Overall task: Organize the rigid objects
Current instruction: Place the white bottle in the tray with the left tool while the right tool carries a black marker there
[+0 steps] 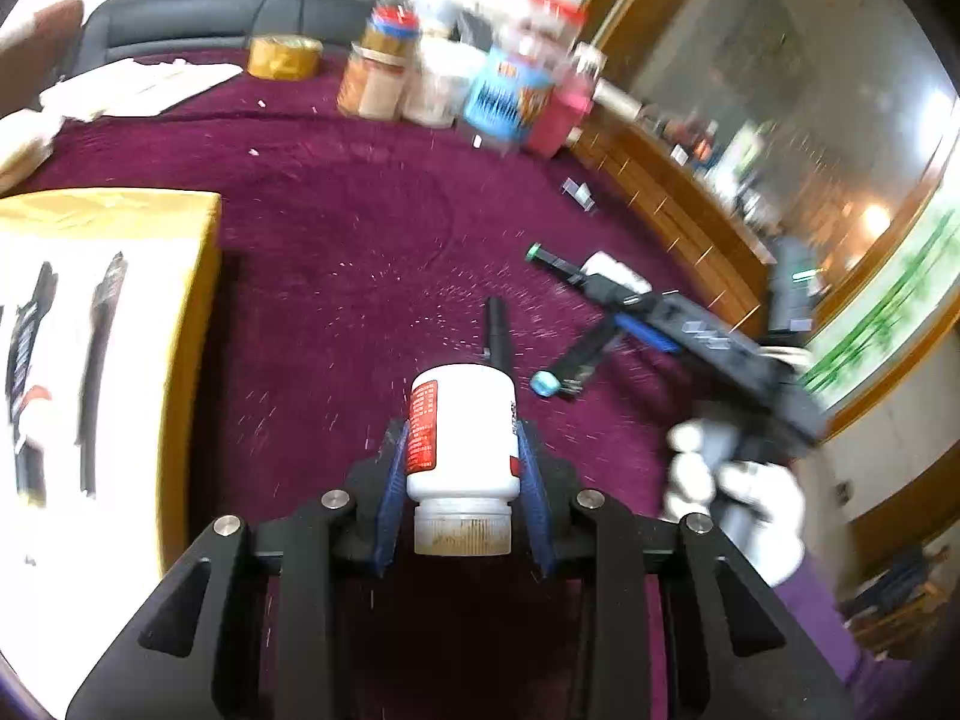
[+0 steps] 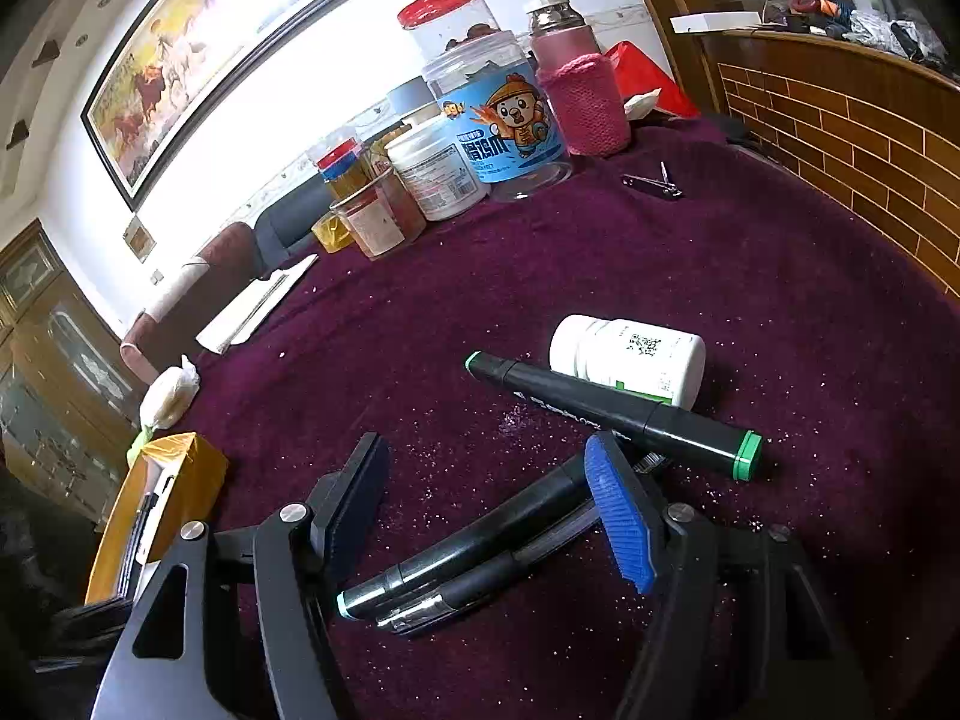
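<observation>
The left gripper (image 1: 462, 480) has its fingers clamped on a small white bottle (image 1: 462, 432), pinching the body on both sides with the cap end toward the camera, lifted above the purple-covered worktop (image 1: 360, 252). The bottle looks light, stiff and smooth-walled, so a grip around the middle of the body seems right; too light a squeeze might let it slip or twist. The right gripper (image 2: 486, 516) hangs low over the worktop with its fingers apart, straddling two dark pens (image 2: 468, 570) that lie side by side, not yet gripped. Just beyond lie a green-capped marker (image 2: 618, 414) and a second white bottle (image 2: 630, 357) on its side, touching or nearly so. The pens are thin, hard and likely to roll, so closing across both barrels near the middle looks safest. Open cloth lies ahead of both grippers; a yellow box (image 1: 180, 222) stands to the left, a cluster of jars (image 2: 468, 126) crowds the far edge, and a nail clipper (image 2: 654, 185) lies near them.
</observation>
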Demonstrator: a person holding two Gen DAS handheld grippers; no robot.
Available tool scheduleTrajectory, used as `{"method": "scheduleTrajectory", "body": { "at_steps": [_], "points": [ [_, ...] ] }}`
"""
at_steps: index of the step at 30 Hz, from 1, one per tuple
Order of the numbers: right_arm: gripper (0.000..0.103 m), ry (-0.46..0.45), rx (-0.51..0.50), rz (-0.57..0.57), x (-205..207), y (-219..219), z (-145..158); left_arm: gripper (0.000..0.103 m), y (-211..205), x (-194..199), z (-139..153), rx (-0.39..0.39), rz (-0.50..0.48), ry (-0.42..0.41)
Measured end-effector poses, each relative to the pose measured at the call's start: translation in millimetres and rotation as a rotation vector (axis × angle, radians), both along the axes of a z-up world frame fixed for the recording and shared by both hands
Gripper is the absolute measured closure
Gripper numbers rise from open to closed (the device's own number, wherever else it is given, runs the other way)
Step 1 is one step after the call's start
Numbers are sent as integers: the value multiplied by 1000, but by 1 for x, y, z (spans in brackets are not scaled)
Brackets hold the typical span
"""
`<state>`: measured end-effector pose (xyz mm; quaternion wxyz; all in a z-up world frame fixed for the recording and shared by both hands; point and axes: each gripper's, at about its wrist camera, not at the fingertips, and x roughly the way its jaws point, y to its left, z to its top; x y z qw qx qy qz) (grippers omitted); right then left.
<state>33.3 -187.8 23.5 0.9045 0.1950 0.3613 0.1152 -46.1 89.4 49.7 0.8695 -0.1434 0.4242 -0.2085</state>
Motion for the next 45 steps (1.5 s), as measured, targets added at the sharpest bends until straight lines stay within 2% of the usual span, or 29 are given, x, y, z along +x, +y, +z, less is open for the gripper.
{"method": "scheduleTrajectory", "body": {
  "at_steps": [3,7,10,12,15,17,19,21,24,26,28,31,32,37,41,45],
  "points": [
    [40,6,10,-18,-1,-4,-1,71,28,-26,10,-65,28,-35],
    [40,52,-31,-50,-8,0,5,71,61,-52,22,-93,74,-75],
    [40,1,-16,43,-35,24,22,71,83,-64,24,-107,107,-90],
    [40,-11,-68,135,-50,55,31,71,94,-67,21,-115,126,-87],
    [43,41,-156,252,-57,103,24,71,113,-73,14,-125,171,-77],
    [56,79,-199,265,-55,119,13,71,124,-77,7,-124,196,-59],
    [63,126,-236,256,-49,129,3,71,131,-79,1,-105,214,-35],
    [63,168,-272,218,-42,134,-4,71,139,-81,-9,-94,240,5],
    [67,173,-328,160,-31,140,-6,71,143,-74,-21,-44,268,45],
    [83,173,-363,139,-28,142,-7,71,144,-67,-32,-1,264,91],
    [90,173,-387,132,-28,143,-7,71,143,-63,-41,22,260,135],
    [90,192,-314,144,-28,135,-6,70,144,-68,-39,-1,282,116],
    [90,197,-268,148,-31,130,-4,70,147,-72,-38,-33,290,105],
    [90,205,-59,222,-50,125,12,68,163,-88,-34,-99,352,73],
    [90,201,80,341,-68,150,31,66,180,-95,-28,-155,412,58],
    [90,218,151,448,-78,190,41,54,189,-105,-19,-173,454,23]
  ]
}}
